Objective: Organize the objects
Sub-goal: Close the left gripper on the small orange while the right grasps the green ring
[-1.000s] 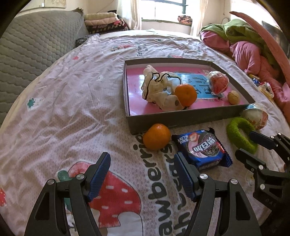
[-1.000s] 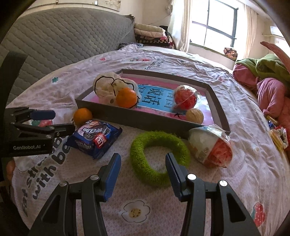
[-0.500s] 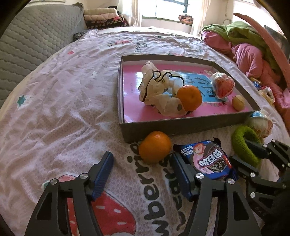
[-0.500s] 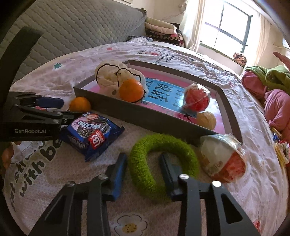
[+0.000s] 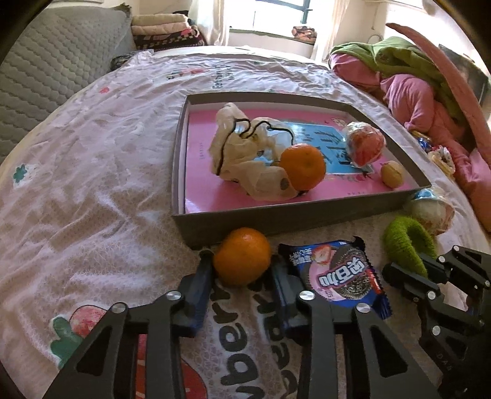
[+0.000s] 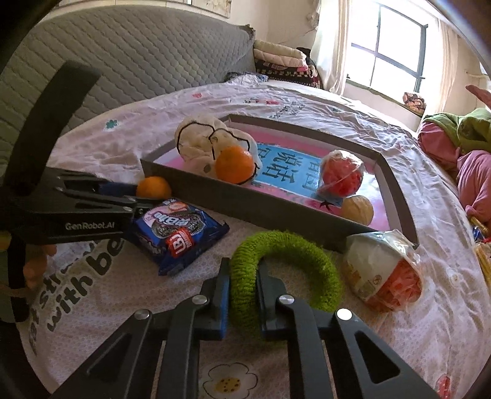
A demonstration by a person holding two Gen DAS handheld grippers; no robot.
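A grey box lid (image 5: 276,216) with a pink floor lies on the bed. In it are a cloth bag (image 5: 242,153), an orange (image 5: 303,167), a wrapped red ball (image 5: 365,142) and a walnut (image 5: 392,174). My left gripper (image 5: 242,267) is shut on a second orange (image 5: 242,256) that rests on the sheet in front of the lid. My right gripper (image 6: 244,287) is shut on the left limb of a green fuzzy ring (image 6: 294,254). A blue cookie packet (image 5: 337,273) lies between them.
A wrapped snack bag (image 6: 383,270) lies right of the ring by the lid's corner. Pink and green bedding (image 5: 414,79) is piled at the right. A grey quilted headboard (image 6: 122,52) stands at the left, folded blankets (image 5: 165,27) at the back.
Both grippers moved forward and closed. The left one closed on the loose orange; the right one closed on the green ring.
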